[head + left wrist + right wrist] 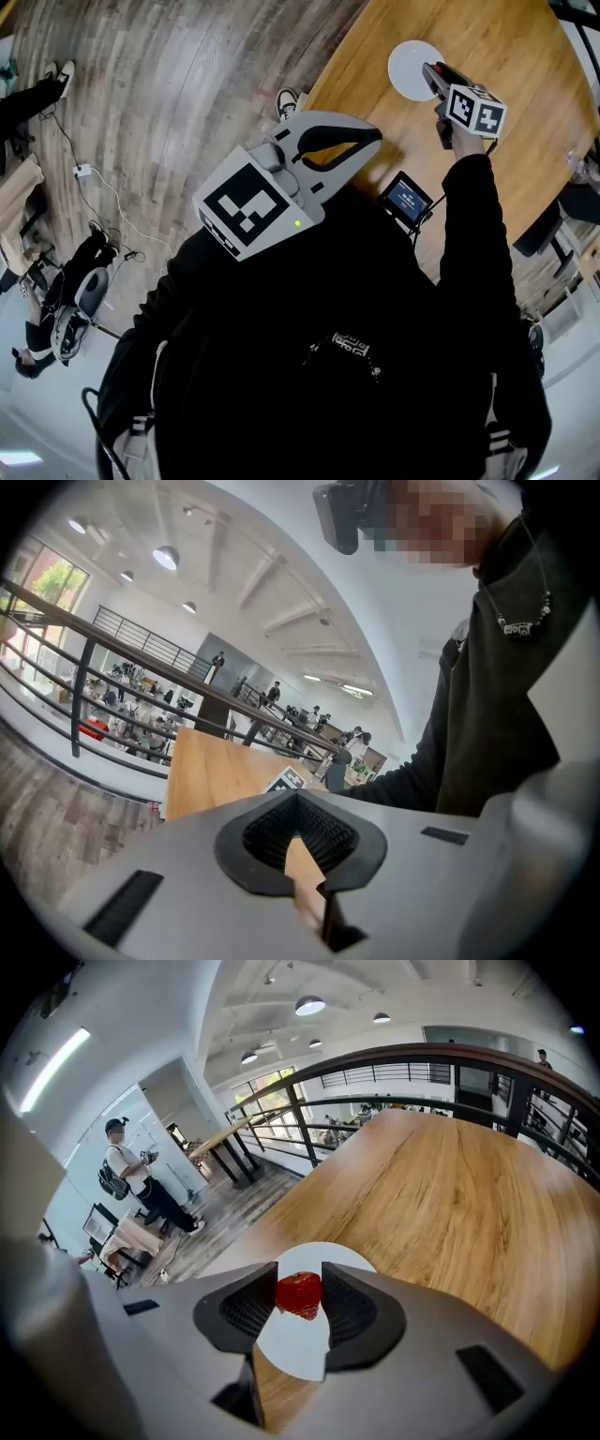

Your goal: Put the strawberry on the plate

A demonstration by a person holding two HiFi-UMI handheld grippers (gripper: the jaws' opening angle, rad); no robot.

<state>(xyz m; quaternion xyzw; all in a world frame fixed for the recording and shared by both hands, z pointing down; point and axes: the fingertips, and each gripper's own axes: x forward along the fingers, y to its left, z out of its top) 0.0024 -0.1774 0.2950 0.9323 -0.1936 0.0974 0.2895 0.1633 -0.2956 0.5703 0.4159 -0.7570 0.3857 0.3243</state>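
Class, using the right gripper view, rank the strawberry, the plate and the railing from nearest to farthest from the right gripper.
1. strawberry: clamped between the jaws.
2. plate: on the table, directly beyond the strawberry.
3. railing: past the table's far edge, across the top of the view.

Hand-held gripper (298,801), jaws together, table (214,772) beyond

The left claw (373,141) is held near the chest, pointing forward with jaws together and empty, while the outstretched right arm (469,234) tilts the right claw (431,73) downward, clamped on a strawberry (298,1295).
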